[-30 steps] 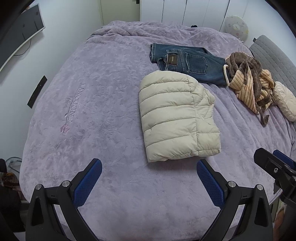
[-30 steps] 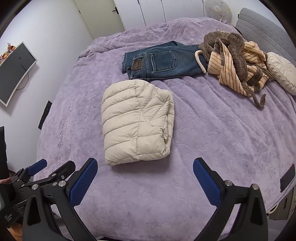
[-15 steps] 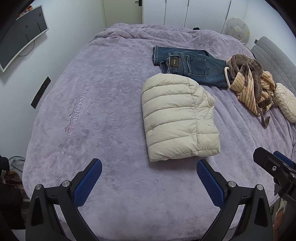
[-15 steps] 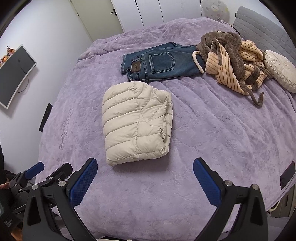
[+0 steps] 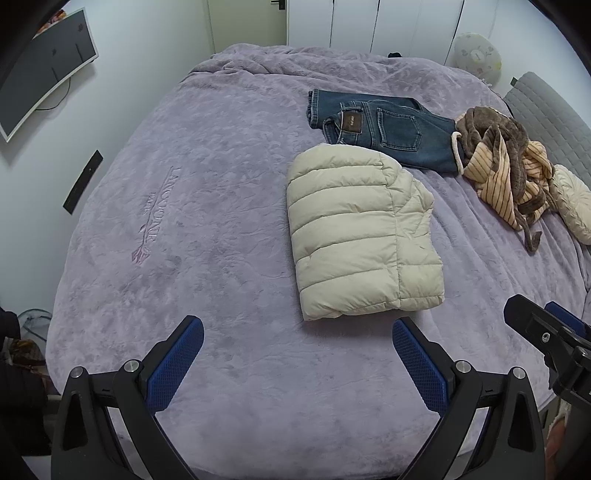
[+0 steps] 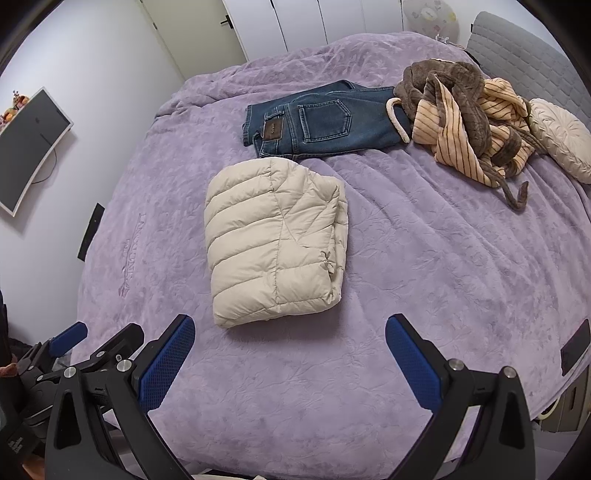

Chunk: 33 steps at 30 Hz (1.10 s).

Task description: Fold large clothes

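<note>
A cream puffer jacket (image 5: pixel 354 232) lies folded into a compact block on the purple bedspread (image 5: pixel 207 236); it also shows in the right wrist view (image 6: pixel 273 240). My left gripper (image 5: pixel 297 350) is open and empty, held above the bed's near edge, short of the jacket. My right gripper (image 6: pixel 290 350) is open and empty too, also near the front edge, apart from the jacket. Each gripper shows at the edge of the other's view.
Folded blue jeans (image 5: pixel 384 129) lie behind the jacket. A crumpled brown and striped robe (image 5: pixel 502 162) and a cream round cushion (image 5: pixel 572 203) lie at the right. A monitor (image 5: pixel 40 70) hangs on the left wall. White wardrobe doors (image 5: pixel 369 26) stand behind the bed.
Both grippers have drawn back and slightly up from the bed, so the jacket and the other clothes sit a little farther away. The clothes have not moved.
</note>
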Each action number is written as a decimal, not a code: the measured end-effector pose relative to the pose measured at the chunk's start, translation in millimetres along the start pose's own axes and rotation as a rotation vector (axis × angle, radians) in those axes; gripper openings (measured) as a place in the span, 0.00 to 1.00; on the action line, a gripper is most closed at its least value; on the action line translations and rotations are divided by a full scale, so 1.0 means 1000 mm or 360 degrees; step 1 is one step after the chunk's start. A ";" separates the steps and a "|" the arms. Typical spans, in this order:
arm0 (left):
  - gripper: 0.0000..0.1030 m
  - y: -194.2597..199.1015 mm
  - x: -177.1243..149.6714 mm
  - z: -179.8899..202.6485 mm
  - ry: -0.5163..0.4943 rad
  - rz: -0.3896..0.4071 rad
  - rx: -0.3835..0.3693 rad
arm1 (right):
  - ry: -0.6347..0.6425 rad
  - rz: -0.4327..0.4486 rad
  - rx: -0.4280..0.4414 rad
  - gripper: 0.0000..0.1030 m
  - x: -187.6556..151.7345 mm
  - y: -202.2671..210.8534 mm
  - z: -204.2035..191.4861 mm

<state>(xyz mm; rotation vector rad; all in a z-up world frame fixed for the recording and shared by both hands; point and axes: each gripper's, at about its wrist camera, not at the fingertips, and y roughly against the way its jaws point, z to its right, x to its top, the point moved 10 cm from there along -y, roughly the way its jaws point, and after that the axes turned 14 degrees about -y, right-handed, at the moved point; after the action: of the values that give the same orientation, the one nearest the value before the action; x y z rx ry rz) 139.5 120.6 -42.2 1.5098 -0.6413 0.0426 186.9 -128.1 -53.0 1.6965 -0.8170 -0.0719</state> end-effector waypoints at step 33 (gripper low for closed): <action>0.99 -0.003 -0.002 -0.005 0.0006 -0.0023 0.0021 | 0.0018 -0.0023 0.0003 1.00 -0.002 -0.010 -0.004</action>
<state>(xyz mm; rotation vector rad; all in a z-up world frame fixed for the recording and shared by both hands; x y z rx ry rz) 141.1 125.4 -45.6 1.5266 -0.6278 0.0387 192.3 -122.6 -61.3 1.7036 -0.7966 -0.0710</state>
